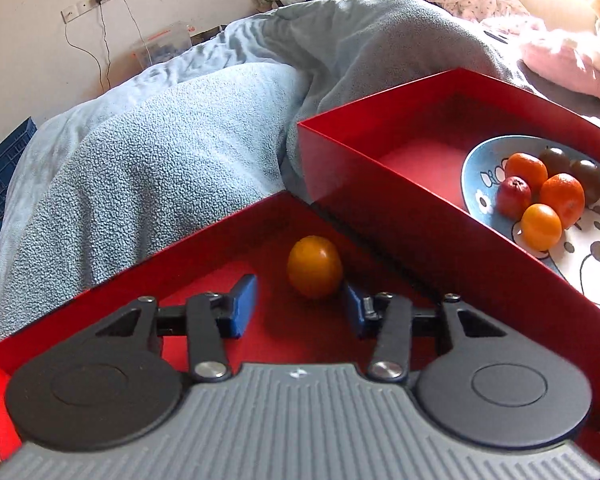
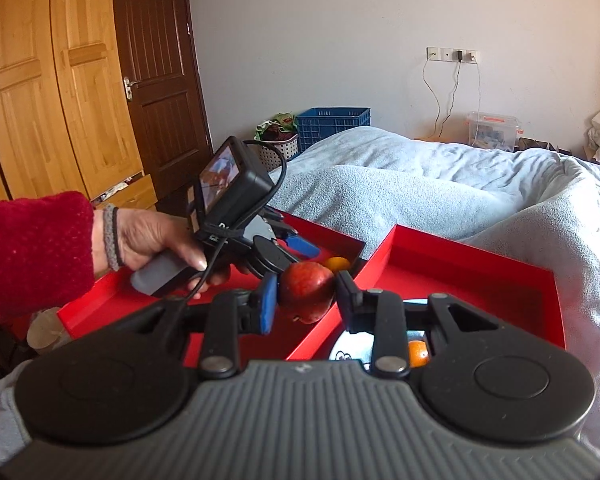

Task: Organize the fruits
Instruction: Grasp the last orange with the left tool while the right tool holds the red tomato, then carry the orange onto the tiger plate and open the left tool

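In the left wrist view my left gripper stands open inside the near red box. A small orange fruit lies on the box floor at its fingertips, close to the right blue pad and apart from the left one. A second red box to the right holds a blue patterned plate with several fruits: orange, red and dark ones. In the right wrist view my right gripper is shut on a red fruit, held over the gap between both boxes. The left gripper and the orange fruit show behind it.
Both boxes rest on a rumpled light-blue blanket on a bed. A hand in a red sleeve holds the left gripper. A pink pillow lies at the far right. Blue crate, wardrobe and dark door stand beyond the bed.
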`<action>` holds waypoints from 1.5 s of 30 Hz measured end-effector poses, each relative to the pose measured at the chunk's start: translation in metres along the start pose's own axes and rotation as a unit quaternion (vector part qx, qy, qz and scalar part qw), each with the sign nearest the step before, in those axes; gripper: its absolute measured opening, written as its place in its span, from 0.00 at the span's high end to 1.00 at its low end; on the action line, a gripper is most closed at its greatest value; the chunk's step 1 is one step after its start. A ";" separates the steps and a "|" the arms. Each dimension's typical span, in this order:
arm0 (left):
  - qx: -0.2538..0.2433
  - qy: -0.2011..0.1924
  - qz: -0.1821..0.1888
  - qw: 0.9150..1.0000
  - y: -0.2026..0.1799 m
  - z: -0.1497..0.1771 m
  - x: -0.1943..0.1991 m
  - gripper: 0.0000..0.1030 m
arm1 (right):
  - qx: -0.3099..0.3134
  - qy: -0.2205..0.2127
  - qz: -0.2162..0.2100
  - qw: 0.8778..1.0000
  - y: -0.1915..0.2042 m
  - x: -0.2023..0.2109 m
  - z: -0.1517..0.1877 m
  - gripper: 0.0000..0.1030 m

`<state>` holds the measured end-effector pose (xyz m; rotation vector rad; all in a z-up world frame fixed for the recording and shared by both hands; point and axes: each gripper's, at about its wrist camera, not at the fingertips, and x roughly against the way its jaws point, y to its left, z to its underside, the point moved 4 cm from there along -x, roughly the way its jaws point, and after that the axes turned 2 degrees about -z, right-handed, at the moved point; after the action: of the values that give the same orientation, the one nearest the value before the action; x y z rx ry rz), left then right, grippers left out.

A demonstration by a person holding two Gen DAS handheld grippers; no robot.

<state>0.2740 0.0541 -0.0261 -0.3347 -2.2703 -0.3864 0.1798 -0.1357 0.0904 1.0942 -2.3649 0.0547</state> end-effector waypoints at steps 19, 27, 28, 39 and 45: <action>0.037 -0.034 -0.034 0.998 -0.009 0.001 0.006 0.67 | -0.056 -0.011 0.032 0.998 0.000 0.027 0.015 0.66; 0.074 -0.023 -0.108 0.991 -0.008 0.018 0.058 0.67 | -0.058 -0.011 0.042 0.997 0.010 0.041 0.019 0.66; 0.079 -0.026 -0.117 0.990 -0.008 0.021 0.065 0.67 | -0.056 -0.012 0.044 0.997 0.012 0.044 0.019 0.66; 0.116 -0.071 -0.150 0.979 -0.033 0.037 0.144 0.67 | -0.057 -0.012 0.080 0.995 0.017 0.078 0.033 0.66; 0.088 -0.117 -0.102 0.984 -0.087 0.013 0.178 0.67 | -0.086 0.000 0.112 0.990 -0.008 0.080 0.054 0.66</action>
<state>0.1179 -0.0005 0.0846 -0.0580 -2.5581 -0.2581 0.1193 -0.2106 0.0804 0.7456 -2.4317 -0.0693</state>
